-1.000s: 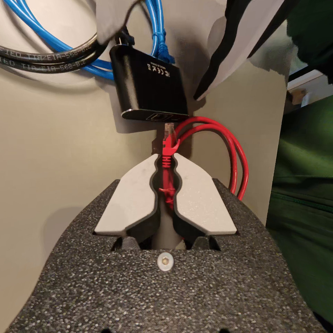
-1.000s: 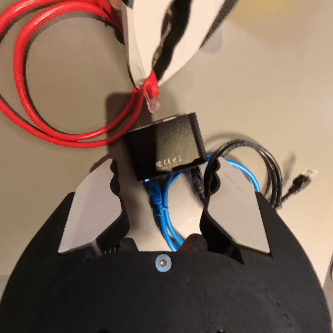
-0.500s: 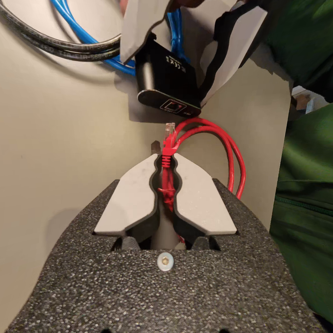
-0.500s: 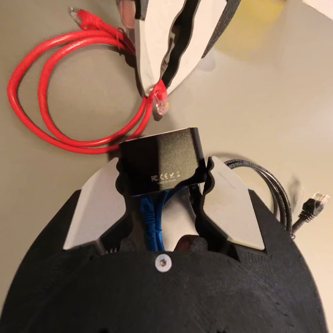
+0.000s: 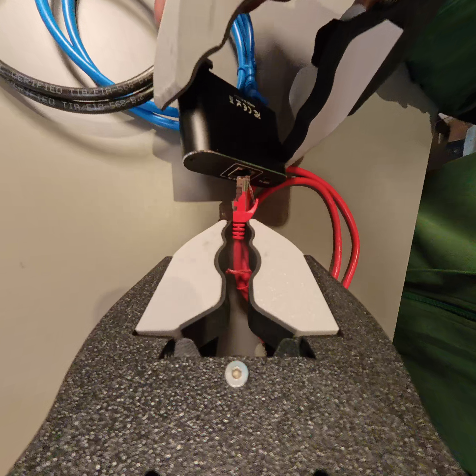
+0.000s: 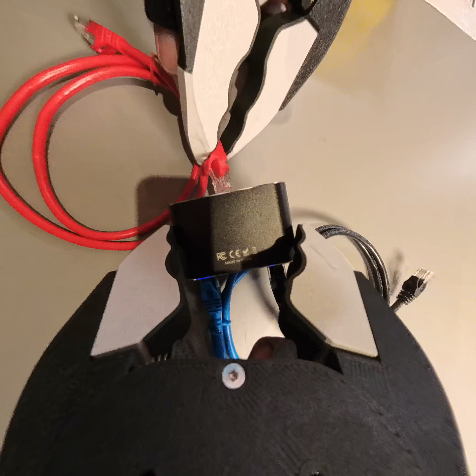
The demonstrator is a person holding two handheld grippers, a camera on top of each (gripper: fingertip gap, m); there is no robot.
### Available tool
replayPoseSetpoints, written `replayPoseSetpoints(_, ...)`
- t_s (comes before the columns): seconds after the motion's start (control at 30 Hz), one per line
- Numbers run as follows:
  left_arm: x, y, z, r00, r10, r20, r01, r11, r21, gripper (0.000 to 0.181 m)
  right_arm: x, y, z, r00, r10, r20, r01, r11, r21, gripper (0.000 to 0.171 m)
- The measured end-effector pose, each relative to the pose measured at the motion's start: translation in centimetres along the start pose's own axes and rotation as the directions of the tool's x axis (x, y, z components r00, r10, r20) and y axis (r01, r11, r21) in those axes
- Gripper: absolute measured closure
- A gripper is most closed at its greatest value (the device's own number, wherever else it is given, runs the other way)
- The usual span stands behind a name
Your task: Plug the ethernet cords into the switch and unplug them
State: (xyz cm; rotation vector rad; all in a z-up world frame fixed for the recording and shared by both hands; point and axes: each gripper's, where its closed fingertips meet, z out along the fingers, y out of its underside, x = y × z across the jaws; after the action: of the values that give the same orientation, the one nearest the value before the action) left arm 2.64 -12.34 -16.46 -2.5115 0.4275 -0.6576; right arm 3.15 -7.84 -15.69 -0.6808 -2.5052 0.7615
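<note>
The small black switch [image 5: 231,128] is held off the beige table, clamped by its sides in my right gripper [image 6: 234,231], which is shut on it. My left gripper [image 5: 238,224] is shut on the red ethernet cord [image 5: 345,226] just behind its plug [image 5: 242,190]. The clear plug tip sits at the mouth of the switch's front port, most of it outside. In the right wrist view the left gripper [image 6: 211,157] comes in from above with the red plug [image 6: 220,175] at the switch's far face. Blue cords [image 6: 213,296] and a black cord [image 6: 277,280] are plugged into the near face.
The red cord's loops [image 6: 38,180] lie on the table at the left, with its other plug [image 6: 98,33] loose. A loose black plug [image 6: 414,283] lies at the right. Blue and black cable loops [image 5: 77,85] trail to the left. A person's green sleeve [image 5: 443,257] is at the right. Left tips to right tips: about 5 cm.
My right gripper has closed on the switch's sides and raised its front face. The red plug in my left gripper has come up to the port's mouth.
</note>
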Motion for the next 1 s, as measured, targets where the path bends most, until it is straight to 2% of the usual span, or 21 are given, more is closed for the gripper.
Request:
replayPoseSetpoints(0.23,0.1,0.2,0.2,1.000,0.001,0.007,-0.001,1.000,-0.029,0.171,-0.2,0.3,0.2,1.000,-0.006,-0.016,0.004,0.997,-0.078,0.084)
replayPoseSetpoints(0.4,0.4,0.4,0.0,0.999,-0.017,-0.038,0.016,1.000,-0.018,0.172,-0.2,0.0,0.1,0.998,-0.045,-0.047,0.040,0.994,-0.103,0.084)
replayPoseSetpoints(0.57,0.4,0.6,-0.1,0.992,-0.054,-0.111,0.055,0.998,0.009,0.172,0.0,-0.3,0.0,0.988,-0.109,-0.105,0.095,0.986,-0.135,0.085)
replayPoseSetpoints(1.0,1.1,-0.1,-1.0,0.987,-0.046,-0.157,0.057,0.996,0.066,0.172,1.8,0.3,-0.4,0.938,-0.236,-0.256,0.162,0.947,-0.278,0.085)
